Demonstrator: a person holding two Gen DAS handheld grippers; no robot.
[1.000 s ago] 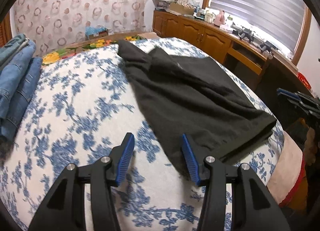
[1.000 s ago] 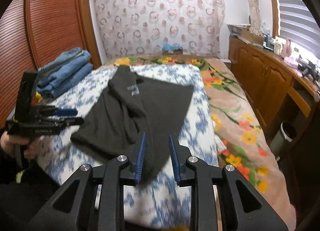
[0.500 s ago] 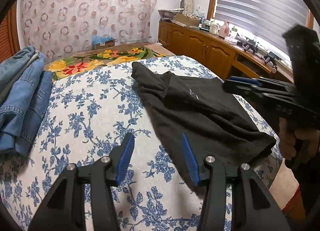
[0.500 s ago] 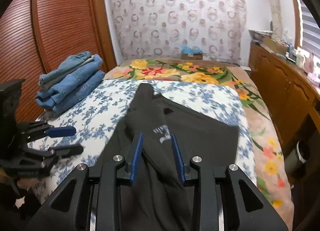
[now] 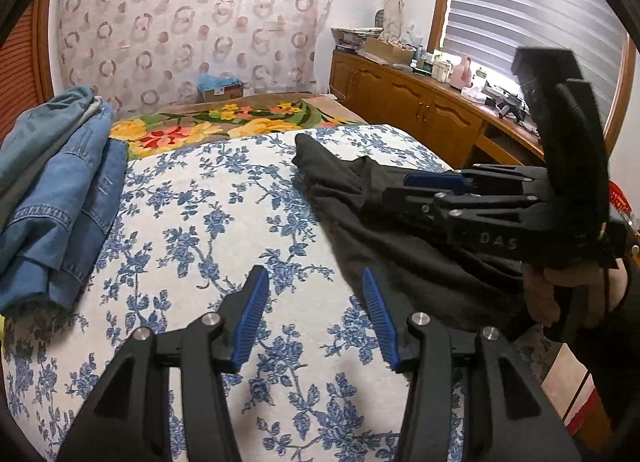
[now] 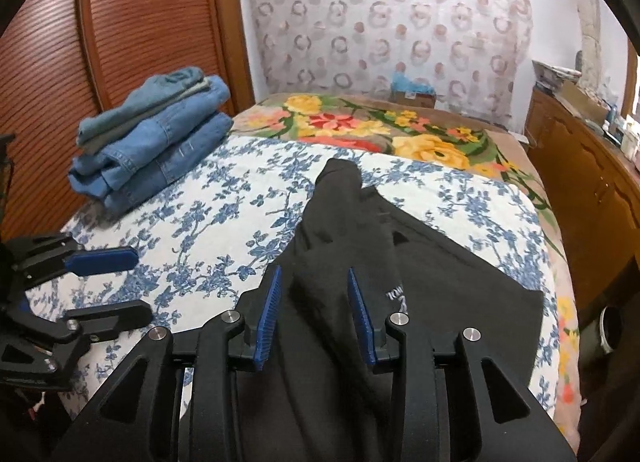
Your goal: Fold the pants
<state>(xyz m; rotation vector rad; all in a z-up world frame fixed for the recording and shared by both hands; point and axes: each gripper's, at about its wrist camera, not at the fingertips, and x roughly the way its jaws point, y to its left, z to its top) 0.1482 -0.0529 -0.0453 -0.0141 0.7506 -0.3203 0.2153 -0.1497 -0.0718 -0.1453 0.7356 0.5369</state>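
Observation:
Black pants (image 5: 404,250) lie rumpled on the blue-flowered bedspread (image 5: 208,230), one end pointing toward the far side. In the right wrist view the pants (image 6: 360,246) run from under the gripper toward the flowered blanket. My left gripper (image 5: 316,314) is open and empty above the bedspread, just left of the pants' near edge. My right gripper (image 6: 314,310) is open, its jaws on either side of a raised fold of the pants, not closed on it. It also shows in the left wrist view (image 5: 432,190), low over the pants. The left gripper shows at the left of the right wrist view (image 6: 108,282).
A stack of folded blue jeans (image 5: 52,198) lies on the bed's left side, also in the right wrist view (image 6: 160,138). A floral blanket (image 6: 384,134) covers the far end. Wooden cabinets (image 5: 408,110) line the right wall; a slatted wooden door (image 6: 120,42) is at left.
Both grippers have moved forward over the bed. The right gripper has come down across the pants and now straddles a fold; the left has shifted left off the pants' edge.

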